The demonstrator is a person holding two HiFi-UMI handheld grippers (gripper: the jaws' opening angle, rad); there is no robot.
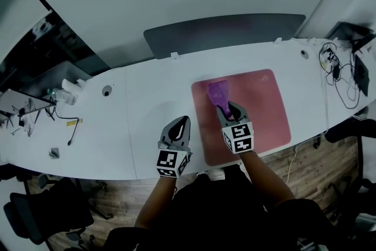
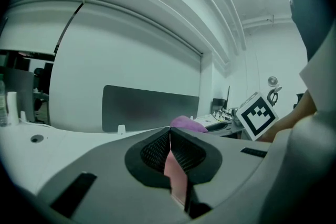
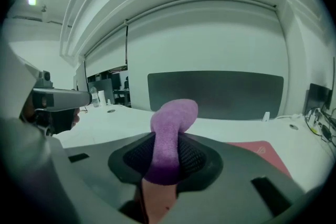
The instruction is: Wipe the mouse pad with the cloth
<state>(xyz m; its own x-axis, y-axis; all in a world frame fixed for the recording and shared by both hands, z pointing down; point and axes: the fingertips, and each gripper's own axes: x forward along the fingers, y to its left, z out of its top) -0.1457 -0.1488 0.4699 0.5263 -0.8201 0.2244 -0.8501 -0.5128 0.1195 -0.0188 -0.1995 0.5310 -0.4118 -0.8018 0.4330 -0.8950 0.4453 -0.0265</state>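
The pink mouse pad (image 1: pixel 261 117) lies on the white desk (image 1: pixel 147 103), right of centre. My right gripper (image 1: pixel 227 109) is over the pad's left part, shut on a purple cloth (image 1: pixel 218 92) that sticks out past its tips onto the pad. In the right gripper view the cloth (image 3: pixel 173 113) rises in a fold from between the jaws of the right gripper (image 3: pixel 167 140), and the pad (image 3: pixel 266 152) shows at the right. My left gripper (image 1: pixel 178 128) hovers over bare desk just left of the pad, shut with nothing in it. Its closed tips (image 2: pixel 170 131) show in the left gripper view, with the cloth (image 2: pixel 188 123) beyond.
A dark grey divider panel (image 1: pixel 223 32) stands along the desk's far edge. Tangled cables (image 1: pixel 339 74) and a dark device lie at the right end. A bottle (image 1: pixel 66 93), a cable hole (image 1: pixel 106 91) and small items sit at the left. Chairs stand on the wooden floor below.
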